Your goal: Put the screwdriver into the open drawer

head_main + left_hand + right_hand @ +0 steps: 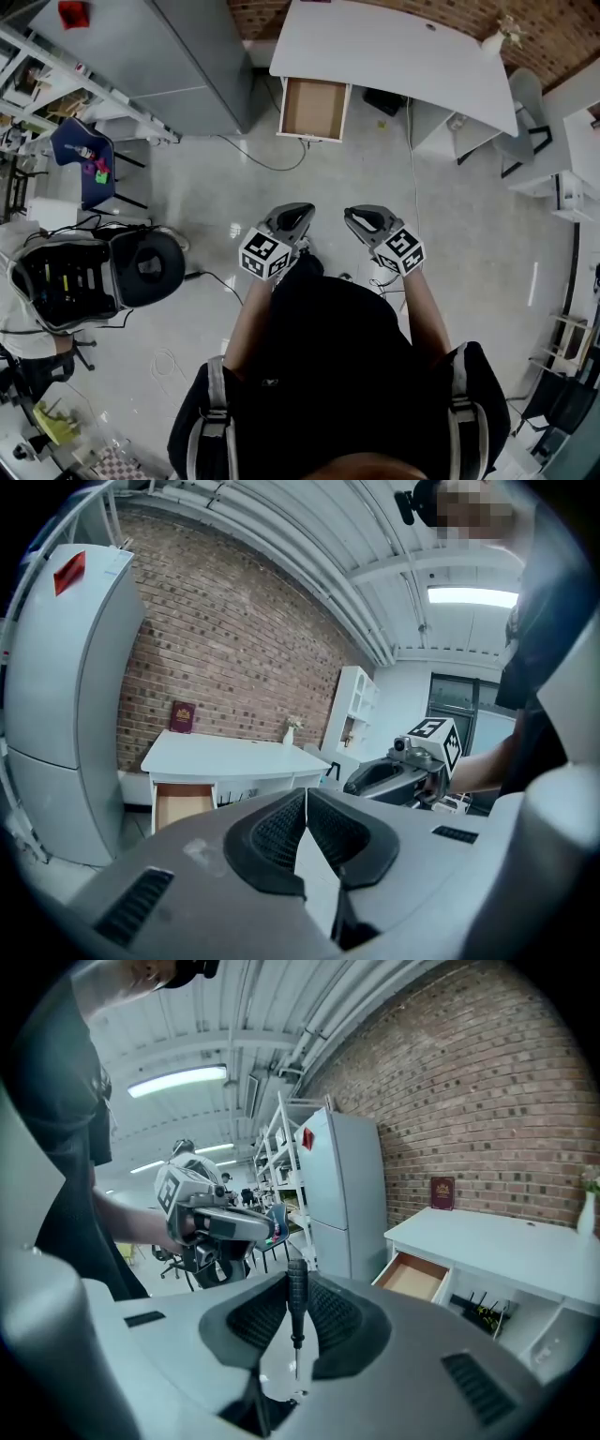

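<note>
Desk point(403, 56), white and set against the brick wall, serves as the landmark. Its drawer point(314, 109) is pulled out from under the end that lies to the left in the head view. The drawer looks empty, evidently left open to take the tool.

Well short of the desk, across a stretch of bare floor, the person stands with both forearms out in front and elbows bent. The two grippers are side by side, aimed toward the desk and tipped a little below level. I judge this a carrying pose rather than a placing one.

The left gripper point(302, 212) has its jaws pressed together with nothing in them, so it seems merely kept out of the way. The right gripper point(354, 216) is clamped on the screwdriver point(296, 1297), with the dark handle pinched between the pads and the thin shaft pointing back toward the hand. The tool is therefore far from the desk and not yet over the drawer.
</note>
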